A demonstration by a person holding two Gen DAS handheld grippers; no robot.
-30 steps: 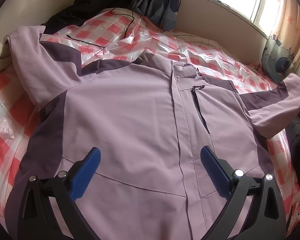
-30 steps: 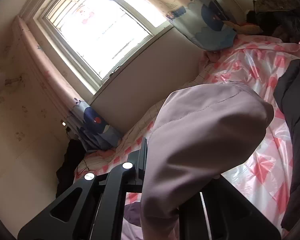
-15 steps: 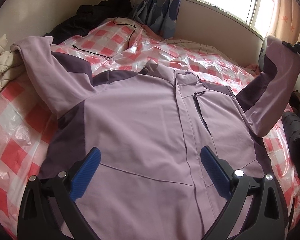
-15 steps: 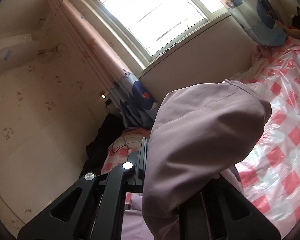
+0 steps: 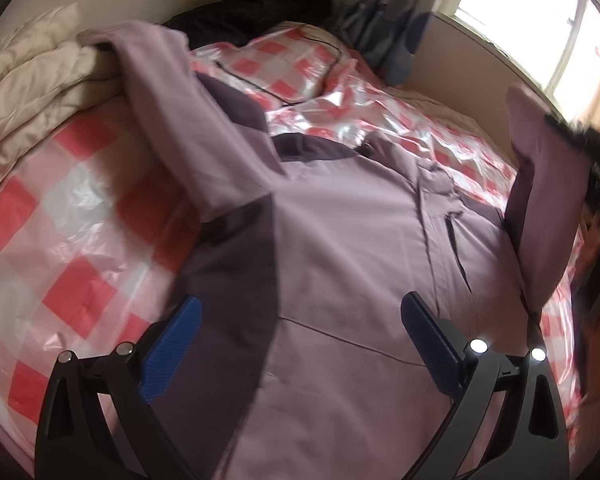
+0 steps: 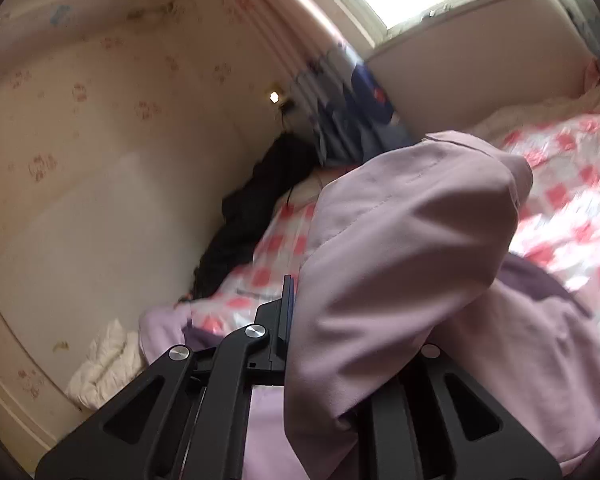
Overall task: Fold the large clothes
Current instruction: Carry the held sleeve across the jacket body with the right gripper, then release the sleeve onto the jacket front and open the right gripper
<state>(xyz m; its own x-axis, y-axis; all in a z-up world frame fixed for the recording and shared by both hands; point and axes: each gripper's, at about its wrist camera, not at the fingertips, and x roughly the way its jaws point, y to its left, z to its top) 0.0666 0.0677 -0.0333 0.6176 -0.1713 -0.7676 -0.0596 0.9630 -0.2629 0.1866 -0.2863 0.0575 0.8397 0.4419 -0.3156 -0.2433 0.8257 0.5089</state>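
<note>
Matt cloth jacket [image 5: 340, 240], glossy plastic sheet [image 5: 80, 208]

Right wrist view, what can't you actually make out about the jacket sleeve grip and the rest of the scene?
- Right gripper fingertips: right wrist view, hidden under the draped sleeve, so the pinch point is unseen.
- Jacket hem: left wrist view, cut off by the bottom edge behind the open left gripper.
- Far sleeve cuff: left wrist view, blurred where it reaches the cream quilt.
- Person's hand: left wrist view, right edge, blurred and cut off.
</note>
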